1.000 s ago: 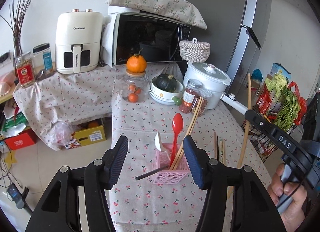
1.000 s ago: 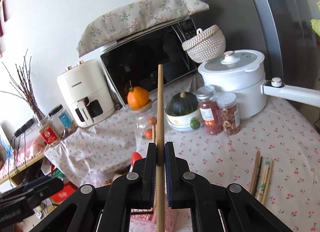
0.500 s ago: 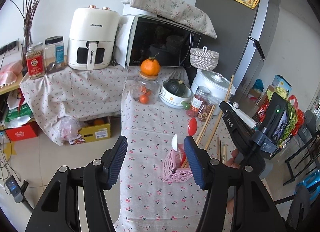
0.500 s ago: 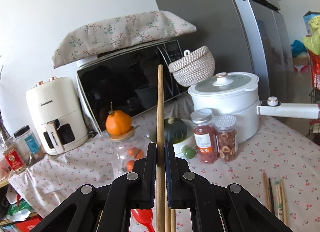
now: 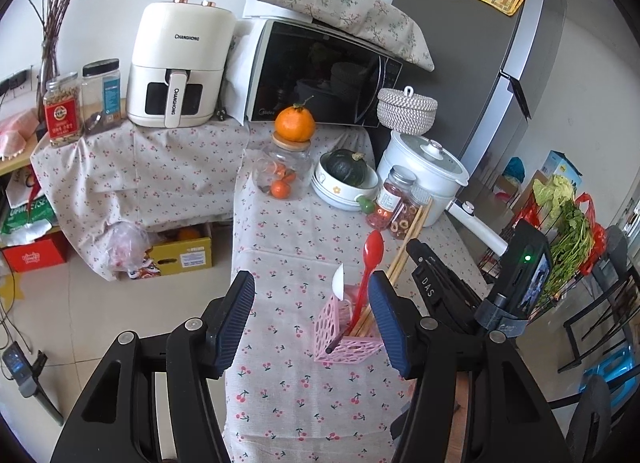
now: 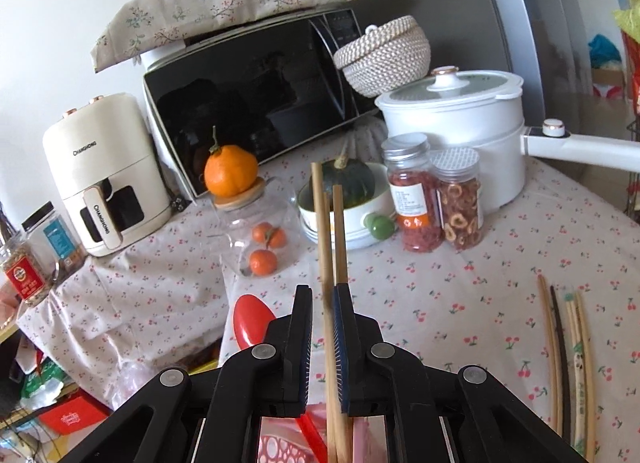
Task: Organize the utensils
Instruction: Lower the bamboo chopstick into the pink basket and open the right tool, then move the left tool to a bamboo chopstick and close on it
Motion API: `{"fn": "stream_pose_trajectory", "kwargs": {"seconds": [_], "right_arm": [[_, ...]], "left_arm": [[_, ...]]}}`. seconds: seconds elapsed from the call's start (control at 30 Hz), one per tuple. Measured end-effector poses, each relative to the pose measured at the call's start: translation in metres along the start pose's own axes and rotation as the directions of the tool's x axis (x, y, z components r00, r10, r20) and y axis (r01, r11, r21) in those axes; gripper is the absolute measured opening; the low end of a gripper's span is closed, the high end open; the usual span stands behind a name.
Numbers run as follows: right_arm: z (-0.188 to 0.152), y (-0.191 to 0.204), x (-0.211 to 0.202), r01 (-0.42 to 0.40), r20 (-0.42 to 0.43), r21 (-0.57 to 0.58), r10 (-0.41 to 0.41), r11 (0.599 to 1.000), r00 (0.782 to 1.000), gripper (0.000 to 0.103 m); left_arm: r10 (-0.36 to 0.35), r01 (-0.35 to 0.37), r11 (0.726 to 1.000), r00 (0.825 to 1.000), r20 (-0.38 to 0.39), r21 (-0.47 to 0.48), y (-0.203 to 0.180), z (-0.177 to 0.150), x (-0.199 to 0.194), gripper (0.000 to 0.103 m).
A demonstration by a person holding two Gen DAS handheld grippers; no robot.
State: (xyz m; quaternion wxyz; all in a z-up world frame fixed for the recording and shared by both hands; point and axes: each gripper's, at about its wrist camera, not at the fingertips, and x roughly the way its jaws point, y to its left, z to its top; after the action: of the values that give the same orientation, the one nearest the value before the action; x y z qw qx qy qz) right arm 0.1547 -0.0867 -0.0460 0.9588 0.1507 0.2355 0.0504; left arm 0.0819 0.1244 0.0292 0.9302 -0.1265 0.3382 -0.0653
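A pink lattice utensil holder (image 5: 348, 337) stands on the cherry-print tablecloth (image 5: 288, 383). It holds a red spoon (image 5: 370, 259), a white spoon (image 5: 339, 282), wooden chopsticks (image 5: 408, 241) and a dark stick. My left gripper (image 5: 312, 319) is open, its jaws either side of the holder and nearer the camera. My right gripper (image 6: 323, 333) is open a little, and wooden chopsticks (image 6: 325, 231) stand loose in the gap above the holder (image 6: 280, 445). The right gripper also shows in the left wrist view (image 5: 430, 275). Several chopsticks (image 6: 566, 355) lie on the cloth at the right.
At the back stand a glass jar with oranges (image 5: 286, 171), a bowl with a squash (image 5: 346, 179), two spice jars (image 5: 394, 203), a white pot (image 5: 424, 167), a microwave (image 5: 320, 75) and an air fryer (image 5: 178, 67). The table's left edge drops to the floor.
My right gripper has opened and let go of the chopstick, which now stands in the holder with the others. The left gripper has drawn back and risen a little.
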Motion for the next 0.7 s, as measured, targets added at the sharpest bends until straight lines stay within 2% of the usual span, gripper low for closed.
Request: {"fn": "stream_pose_trajectory", "kwargs": {"seconds": [0.03, 0.1, 0.2, 0.33, 0.5, 0.7], "right_arm": [[0.002, -0.001, -0.003, -0.015, -0.01, 0.0, 0.015, 1.0, 1.0, 0.017], [0.007, -0.009, -0.013, -0.035, -0.024, 0.005, 0.036, 0.999, 0.999, 0.033], [0.017, -0.024, -0.03, -0.045, -0.037, 0.015, 0.046, 0.999, 0.998, 0.045], [0.028, -0.049, -0.051, -0.034, -0.074, 0.014, 0.035, 0.999, 0.997, 0.055], [0.036, -0.081, -0.072, -0.009, -0.133, 0.016, 0.011, 1.0, 0.991, 0.071], [0.038, -0.11, -0.096, 0.011, -0.194, -0.032, -0.017, 0.999, 0.981, 0.081]], "left_arm": [[-0.002, 0.002, 1.0, 1.0, -0.001, 0.005, -0.002, 0.0, 0.0, 0.062], [-0.002, 0.002, 1.0, 1.0, -0.004, 0.015, -0.007, -0.002, 0.001, 0.066], [-0.006, 0.006, 1.0, 1.0, -0.008, 0.03, -0.014, -0.004, 0.0, 0.07], [-0.012, 0.013, 0.998, 1.0, -0.014, 0.056, -0.026, -0.008, -0.001, 0.074], [0.003, -0.002, 0.995, 1.0, -0.011, 0.097, -0.047, -0.017, -0.002, 0.086], [0.016, -0.011, 0.988, 0.999, -0.03, 0.152, -0.078, -0.029, 0.004, 0.091]]}}
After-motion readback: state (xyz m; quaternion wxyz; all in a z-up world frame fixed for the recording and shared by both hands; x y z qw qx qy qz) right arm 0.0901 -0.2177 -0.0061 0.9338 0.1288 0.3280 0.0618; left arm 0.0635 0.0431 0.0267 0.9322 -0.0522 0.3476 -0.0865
